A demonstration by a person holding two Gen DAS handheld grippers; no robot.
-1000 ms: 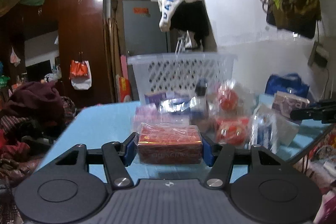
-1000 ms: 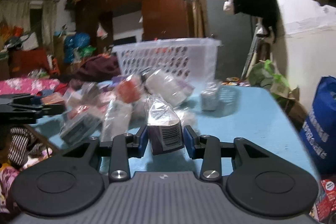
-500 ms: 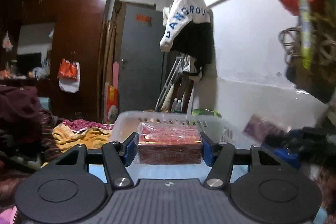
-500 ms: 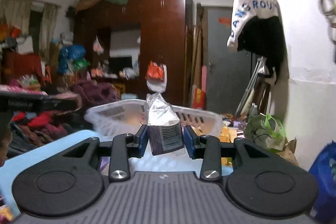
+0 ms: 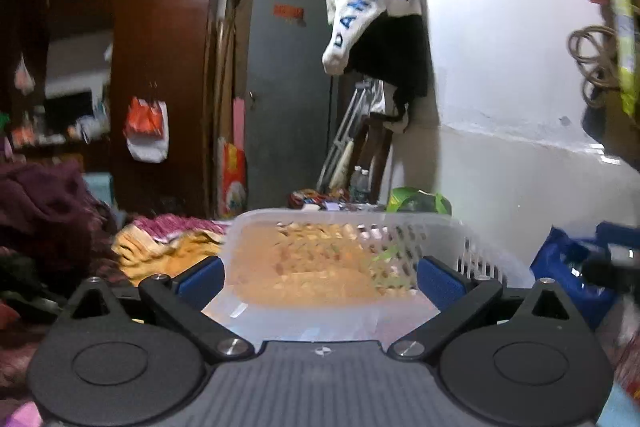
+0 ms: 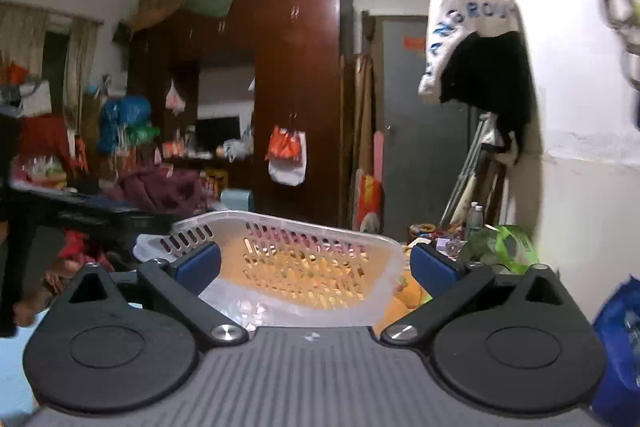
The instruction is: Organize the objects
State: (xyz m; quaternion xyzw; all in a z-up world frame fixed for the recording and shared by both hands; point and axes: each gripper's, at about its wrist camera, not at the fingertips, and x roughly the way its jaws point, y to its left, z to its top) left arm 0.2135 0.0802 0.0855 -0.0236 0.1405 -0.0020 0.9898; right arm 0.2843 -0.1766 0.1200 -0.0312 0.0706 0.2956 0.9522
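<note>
A white slotted plastic basket [image 5: 340,217] sits right in front of and below my left gripper [image 5: 320,279]. Its jaws are opening wide, with nothing between the blue pads [image 5: 200,277]. The right wrist view shows the same basket [image 6: 280,219] under my right gripper [image 6: 316,267], whose jaws are also opening and hold nothing. Orange and yellow blur shows through the basket's walls. I cannot make out any single object inside it. The other gripper appears blurred at the right edge [image 5: 608,259] of the left view and dark at the left [image 6: 80,211] of the right view.
A brown wardrobe [image 5: 160,87] and a grey door [image 5: 288,99] stand behind the basket. A white and black jacket [image 5: 376,27] hangs on the right wall. A blue bag [image 6: 620,347] is at the right, a green bag [image 6: 500,247] beyond the basket, piled clothes [image 5: 44,211] at the left.
Both grippers rose from the cluttered blue table to above the basket. The left let go of the red box, the right let go of the purple packet, and both jaws spread wide.
</note>
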